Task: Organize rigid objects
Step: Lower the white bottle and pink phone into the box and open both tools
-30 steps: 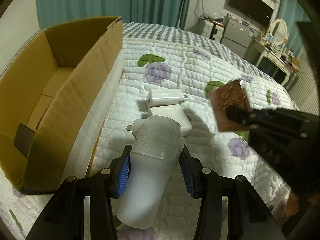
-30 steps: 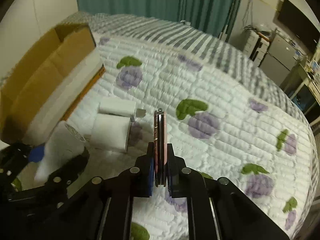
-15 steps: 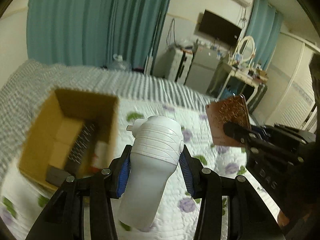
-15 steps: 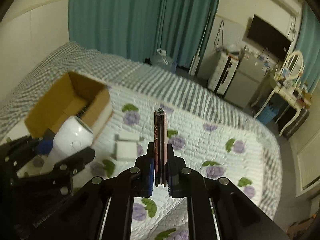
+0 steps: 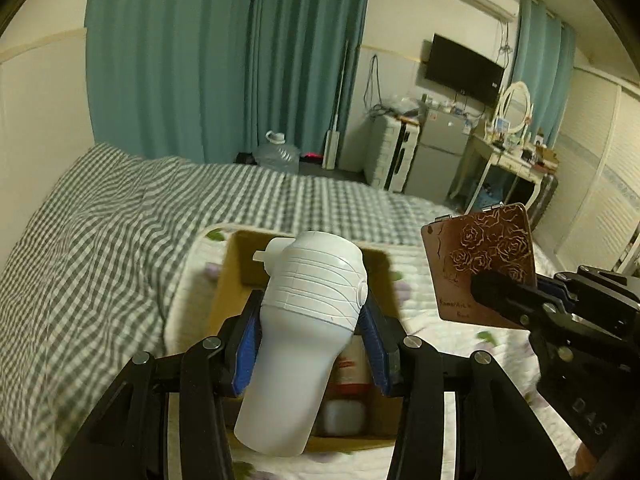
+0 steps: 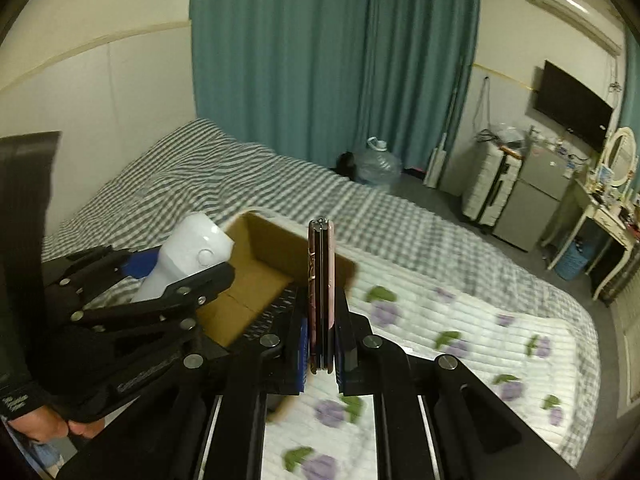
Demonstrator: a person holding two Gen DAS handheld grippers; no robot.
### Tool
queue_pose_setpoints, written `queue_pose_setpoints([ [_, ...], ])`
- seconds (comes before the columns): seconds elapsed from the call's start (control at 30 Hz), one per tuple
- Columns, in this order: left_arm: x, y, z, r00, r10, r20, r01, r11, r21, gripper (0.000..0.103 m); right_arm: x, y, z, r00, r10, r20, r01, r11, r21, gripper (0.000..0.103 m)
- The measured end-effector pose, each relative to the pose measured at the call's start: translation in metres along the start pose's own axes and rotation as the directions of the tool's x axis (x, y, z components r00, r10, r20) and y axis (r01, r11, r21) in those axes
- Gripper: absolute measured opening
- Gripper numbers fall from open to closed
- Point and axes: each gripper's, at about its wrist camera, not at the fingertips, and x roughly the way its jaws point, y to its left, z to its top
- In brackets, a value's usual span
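My left gripper (image 5: 312,340) is shut on a white plastic handheld device (image 5: 304,344) and holds it in the air above an open cardboard box (image 5: 236,280) on the bed. The device also shows in the right wrist view (image 6: 188,256). My right gripper (image 6: 320,336) is shut on a thin brown case with a rose pattern (image 6: 320,292), held upright on edge; it appears to the right in the left wrist view (image 5: 484,268). The box (image 6: 264,276) lies below and ahead of both grippers, with a bottle (image 5: 348,400) and a dark object inside.
The bed has a white quilt with purple flowers (image 6: 460,344) and a grey checked cover (image 5: 100,232). Teal curtains (image 5: 224,60), a water jug (image 5: 278,152), a small fridge (image 5: 436,152), a wall TV (image 5: 464,68) and a dressing table (image 5: 512,152) stand beyond.
Both grippers have risen and swung toward the cardboard box with their objects still held. The two white chargers on the quilt are no longer in view.
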Motion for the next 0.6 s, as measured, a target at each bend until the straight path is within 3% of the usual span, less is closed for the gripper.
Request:
queue_pose_setpoints([
  [0.33, 0.084, 0.03, -0.021, 0.993, -0.017, -0.117, 0.028, 0.995, 0.095, 0.047, 0.092, 0.013, -0.012, 0.994, -0.011, -0.104, 0.015, 0.999, 0.033, 0.009],
  [0.6, 0.113, 0.039, -0.025, 0.982, -0.059, -0.18, 0.07, 0.996, 0.053, 0.05, 0.144, 0.0, -0.017, 0.983, -0.048, -0.177, 0.06, 0.996, 0.064, 0.009],
])
